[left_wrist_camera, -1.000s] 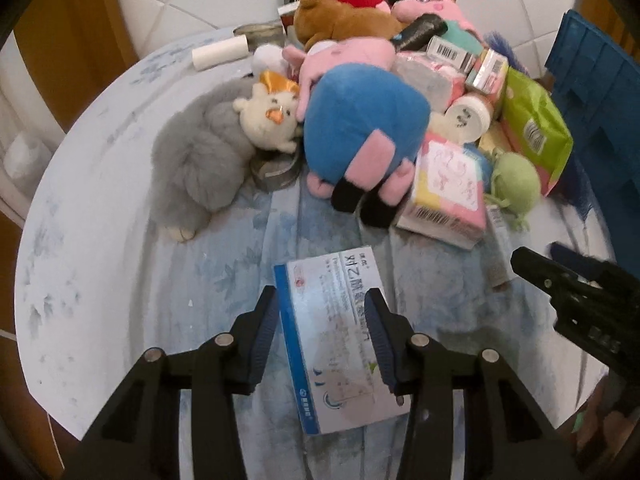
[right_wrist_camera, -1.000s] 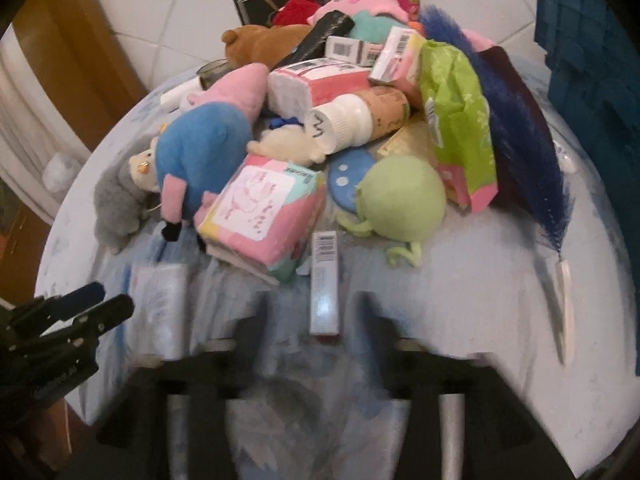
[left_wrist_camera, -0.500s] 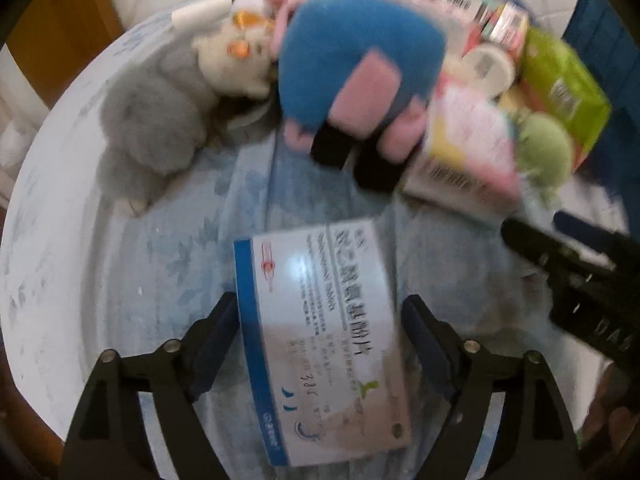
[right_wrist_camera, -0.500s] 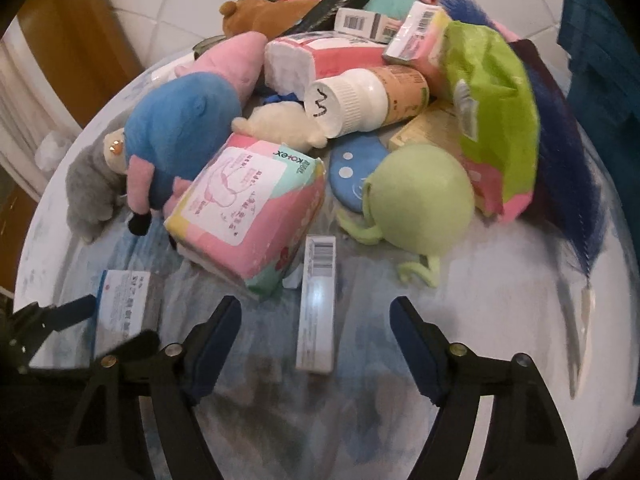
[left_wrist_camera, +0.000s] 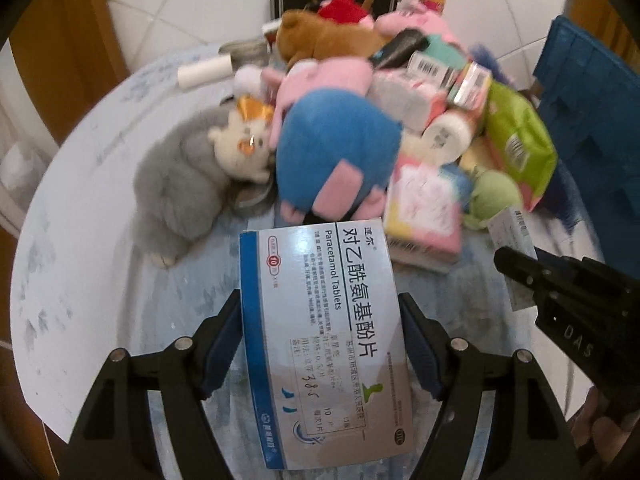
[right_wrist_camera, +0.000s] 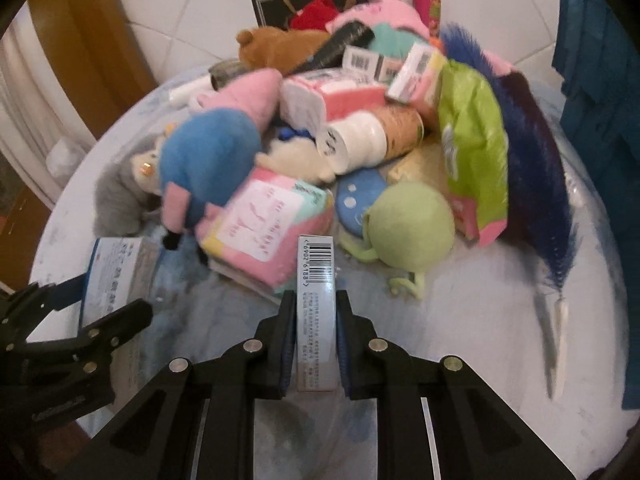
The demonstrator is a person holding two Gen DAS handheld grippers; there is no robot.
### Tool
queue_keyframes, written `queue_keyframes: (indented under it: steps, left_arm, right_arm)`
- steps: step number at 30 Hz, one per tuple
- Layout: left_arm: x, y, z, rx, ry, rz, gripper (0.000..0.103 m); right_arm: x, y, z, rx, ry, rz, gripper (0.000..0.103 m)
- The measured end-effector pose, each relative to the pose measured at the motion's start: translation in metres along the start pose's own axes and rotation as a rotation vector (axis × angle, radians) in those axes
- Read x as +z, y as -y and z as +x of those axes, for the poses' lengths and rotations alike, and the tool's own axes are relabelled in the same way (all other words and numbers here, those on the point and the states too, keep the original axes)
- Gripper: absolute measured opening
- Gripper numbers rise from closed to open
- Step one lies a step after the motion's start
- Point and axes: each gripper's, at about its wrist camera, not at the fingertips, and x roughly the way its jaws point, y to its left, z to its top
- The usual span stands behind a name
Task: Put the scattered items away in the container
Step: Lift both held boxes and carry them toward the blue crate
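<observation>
My left gripper (left_wrist_camera: 320,312) is shut on a white and blue paracetamol box (left_wrist_camera: 320,320) and holds it above the round table (left_wrist_camera: 80,220). My right gripper (right_wrist_camera: 314,312) is shut on a narrow white barcoded box (right_wrist_camera: 315,300), lifted off the table. That narrow box also shows at the right of the left wrist view (left_wrist_camera: 516,256), and the paracetamol box at the left of the right wrist view (right_wrist_camera: 116,276). A blue crate (left_wrist_camera: 592,128) stands at the right edge; it also shows in the right wrist view (right_wrist_camera: 600,120).
A heap fills the far half of the table: grey plush (left_wrist_camera: 180,184), blue and pink plush (left_wrist_camera: 336,160), pink tissue pack (right_wrist_camera: 268,232), green ball toy (right_wrist_camera: 408,232), green packet (right_wrist_camera: 472,160), blue feather (right_wrist_camera: 532,168), white-capped bottle (right_wrist_camera: 372,140), brown bear (left_wrist_camera: 328,36).
Both grippers have shut on their boxes and lifted them: the left on the paracetamol box, the right on the narrow barcoded box that lay on the table.
</observation>
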Motion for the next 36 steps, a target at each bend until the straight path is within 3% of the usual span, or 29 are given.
queue_keyframes:
  steps: [13,21,28,36]
  left_arm:
    - [0.018,0.001,-0.080,-0.030,0.162,0.050,0.073]
    - [0.043,0.027,-0.121,-0.095,0.252,0.108,0.073]
    - [0.067,0.082,-0.152,-0.178,0.331,0.173,0.073]
    - [0.101,0.204,-0.194,-0.276,0.441,0.266,0.073]
  right_arm:
    - [0.037,-0.031,-0.096,-0.019,0.171,-0.013,0.018]
    - [0.053,-0.025,-0.156,-0.070,0.264,0.003,0.018]
    - [0.062,0.016,-0.222,-0.158,0.359,0.035,0.018]
    - [0.054,0.120,-0.308,-0.288,0.502,0.108,0.018]
